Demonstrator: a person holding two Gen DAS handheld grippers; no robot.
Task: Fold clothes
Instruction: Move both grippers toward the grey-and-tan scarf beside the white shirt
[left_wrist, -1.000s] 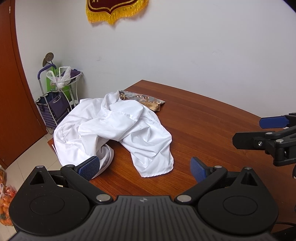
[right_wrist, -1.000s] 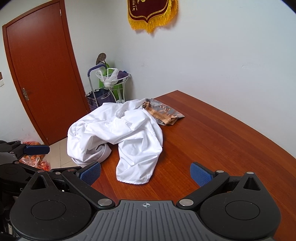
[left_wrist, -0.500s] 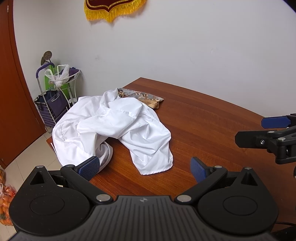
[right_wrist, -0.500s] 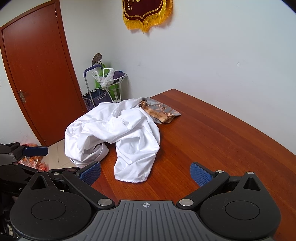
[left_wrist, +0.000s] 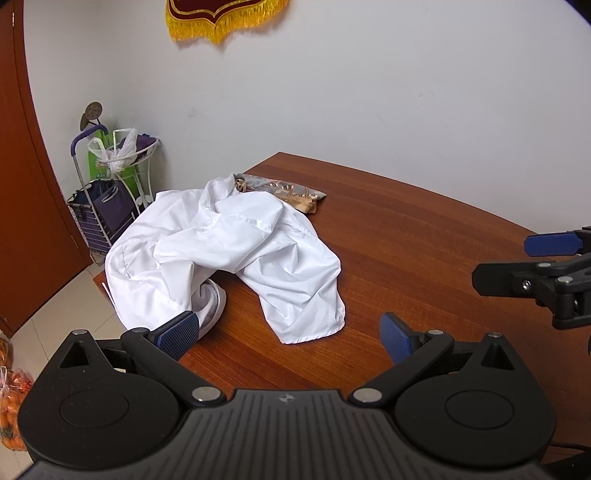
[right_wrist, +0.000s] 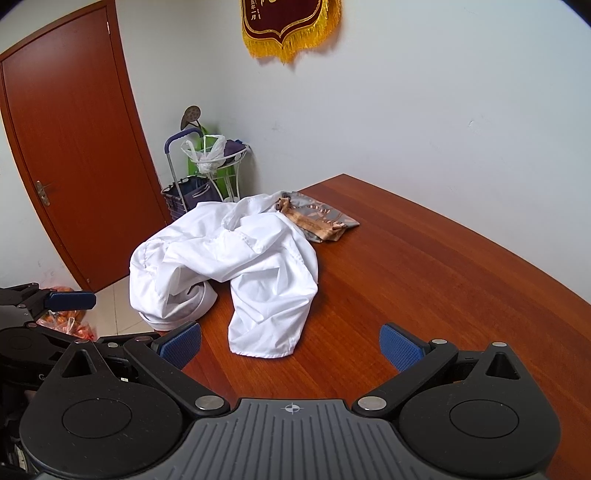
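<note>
Holding both tongs spread and empty as before, left tongs (left_wrist: 286, 334) and right tongs (right_wrist: 290, 345), we have drifted slightly closer over the bench (right_wrist: 424, 273); beyond, the crumpled white garment (left_wrist: 229, 254) lies unmoved, its far edge overlapping a patterned cloth (right_wrist: 319, 218).

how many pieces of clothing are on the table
2: a crumpled white shirt at the table's left end, and a folded grey-and-tan patterned garment behind it, partly under the shirt. More could be hidden beneath.
</note>
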